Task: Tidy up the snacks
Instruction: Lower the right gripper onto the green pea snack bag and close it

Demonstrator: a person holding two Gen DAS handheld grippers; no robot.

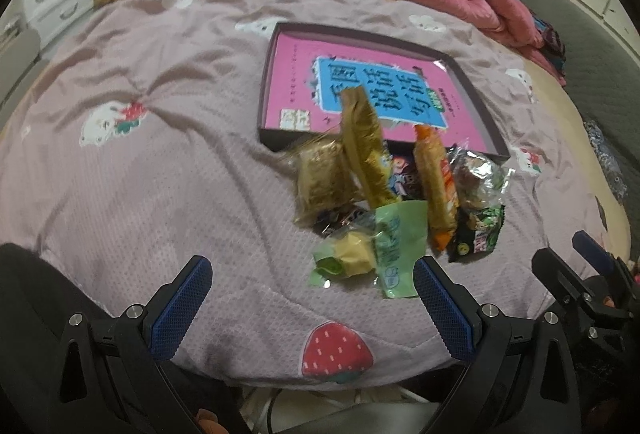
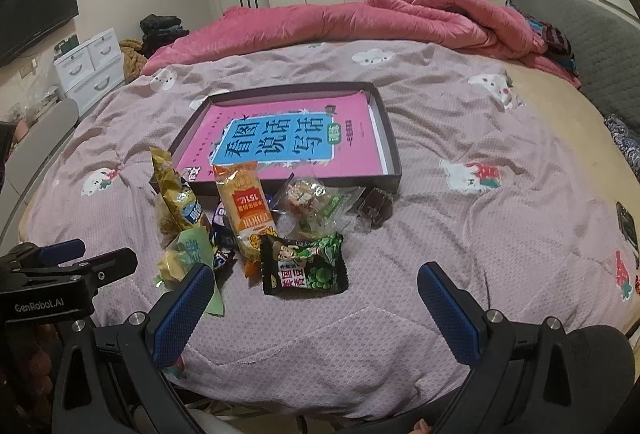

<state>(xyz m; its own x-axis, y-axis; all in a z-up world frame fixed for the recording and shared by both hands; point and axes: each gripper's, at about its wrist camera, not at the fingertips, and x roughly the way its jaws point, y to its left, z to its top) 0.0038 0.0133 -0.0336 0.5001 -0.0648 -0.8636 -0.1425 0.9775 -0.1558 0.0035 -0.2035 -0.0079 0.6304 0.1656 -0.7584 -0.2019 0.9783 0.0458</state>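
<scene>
Snack pile and tray, both wrist views. We see the snacks heaped ahead of both tongs on the bedspread [image 2: 460,105]: a green pea packet [image 2: 304,266] lies nearest, just ahead of the right tongs [image 2: 316,308], with an orange bread pack [image 2: 246,205], a gold packet [image 2: 176,189], a clear wrapped cake [image 2: 316,201] and a small dark chocolate piece [image 2: 376,209] beyond it. A pale green wrapper [image 1: 394,242] lies just ahead of the left tongs [image 1: 312,308]. Beyond the heap sits the shallow tray [image 2: 394,153], holding a pink book [image 2: 352,137]. Both tongs stand wide apart and hold nothing.

We judge three risks. The packets overlap, so closing on one may drag or lift its neighbour. The soft, wrinkled cover may be pinched along with a flat wrapper. Slick foil may slip from the pads on the way to the tray.
</scene>
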